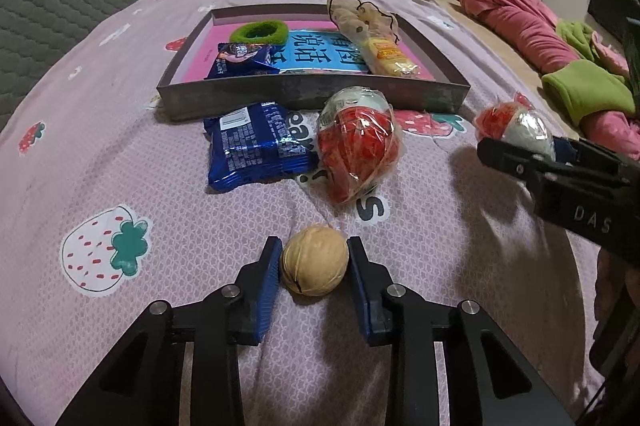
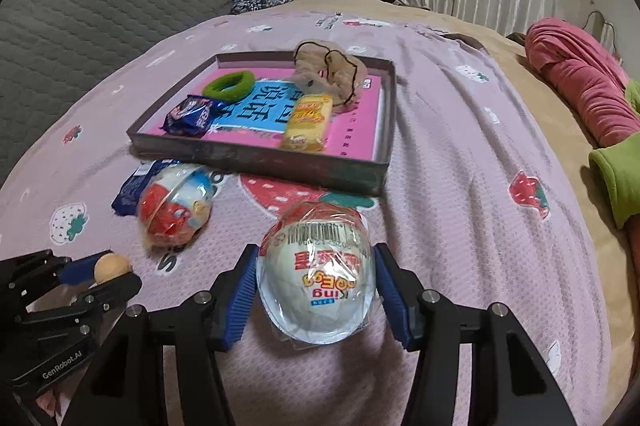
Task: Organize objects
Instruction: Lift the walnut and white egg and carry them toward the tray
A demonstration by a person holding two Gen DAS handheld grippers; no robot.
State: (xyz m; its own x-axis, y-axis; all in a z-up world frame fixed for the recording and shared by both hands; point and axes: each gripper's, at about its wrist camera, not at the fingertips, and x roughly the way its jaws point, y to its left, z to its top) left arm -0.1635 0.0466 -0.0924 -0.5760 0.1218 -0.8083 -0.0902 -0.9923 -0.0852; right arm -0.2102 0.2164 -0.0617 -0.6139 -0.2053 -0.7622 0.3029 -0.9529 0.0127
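Walnut (image 1: 314,260) at lower centre sits between the left gripper (image 1: 314,266) fingers, narrowly closed on it; right gripper (image 2: 316,290) fingers grip a wrapped egg (image 2: 316,278). Tray (image 1: 312,93) lies at upper centre. Round shell and slick wrap may slip if squeezed off-centre.

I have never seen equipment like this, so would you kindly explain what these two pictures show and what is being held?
There is no robot here: a person holds a two-finger gripper in each hand, each with a camera looking along its fingers. In the left camera's picture, the left gripper has its blue pads around a walnut. In the right camera's picture, the right gripper has its fingers around a wrapped toy egg. On the strawberry-print bedspread lie a second egg, a blue snack packet and a shallow box already holding small items.
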